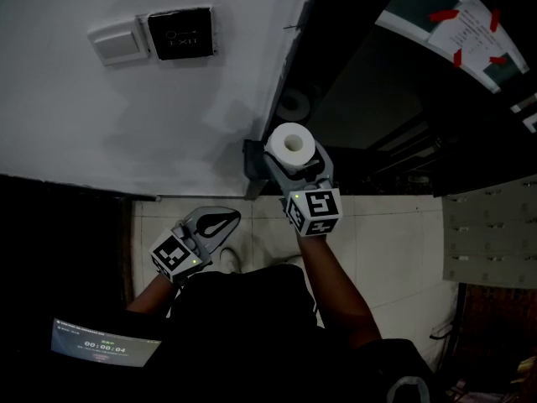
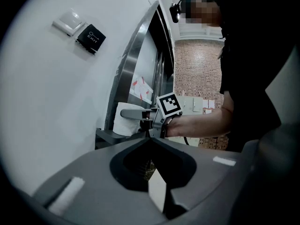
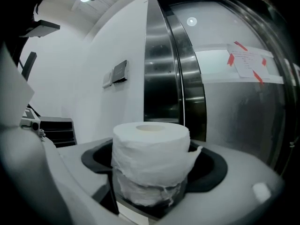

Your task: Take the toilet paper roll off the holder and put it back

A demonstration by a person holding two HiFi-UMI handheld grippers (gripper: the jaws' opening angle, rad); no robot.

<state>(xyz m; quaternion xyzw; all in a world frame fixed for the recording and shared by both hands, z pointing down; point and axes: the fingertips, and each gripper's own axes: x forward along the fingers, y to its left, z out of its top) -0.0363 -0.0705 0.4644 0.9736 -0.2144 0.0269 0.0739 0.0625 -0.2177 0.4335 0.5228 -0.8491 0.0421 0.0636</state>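
Head view: right tongs (image 1: pixel 293 163) are closing around the upright toilet paper roll (image 1: pixel 290 143) between them; left tongs (image 1: pixel 221 222) hang clenched and empty, well apart.

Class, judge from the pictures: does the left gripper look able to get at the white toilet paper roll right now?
Probably not cleanly. The right gripper straddles the white toilet paper roll, jaws closing around it, blocking the near side. The left gripper hangs back by the person's body, jaws shut.

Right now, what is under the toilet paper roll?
The toilet paper roll stands upright on a dark holder. The roll covers the holder's top, so any peg inside the roll cannot be seen.
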